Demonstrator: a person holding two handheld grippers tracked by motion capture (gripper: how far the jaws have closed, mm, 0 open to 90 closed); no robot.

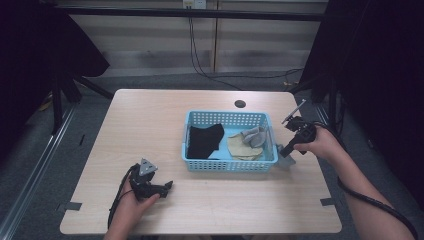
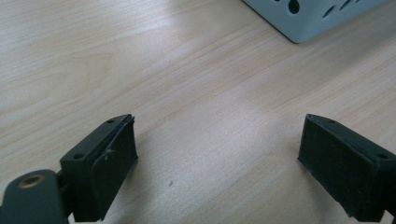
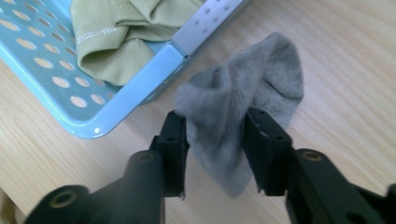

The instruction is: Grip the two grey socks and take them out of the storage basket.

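Your left gripper [image 1: 167, 186] rests low on the bare table [image 1: 150, 120], jaws wide apart and holding nothing. The blue basket [image 1: 229, 165] at centre holds black, tan and grey cloths. Your right gripper [image 3: 215, 135] is clamped on a grey sock [image 3: 243, 93] just outside the basket's right corner.

We see the basket [image 1: 229, 163] right of centre on the table [image 1: 150, 120], three cloths inside it, a sock [image 3: 243, 102] just outside its right wall, and the left gripper [image 1: 167, 186] near the table's front left.
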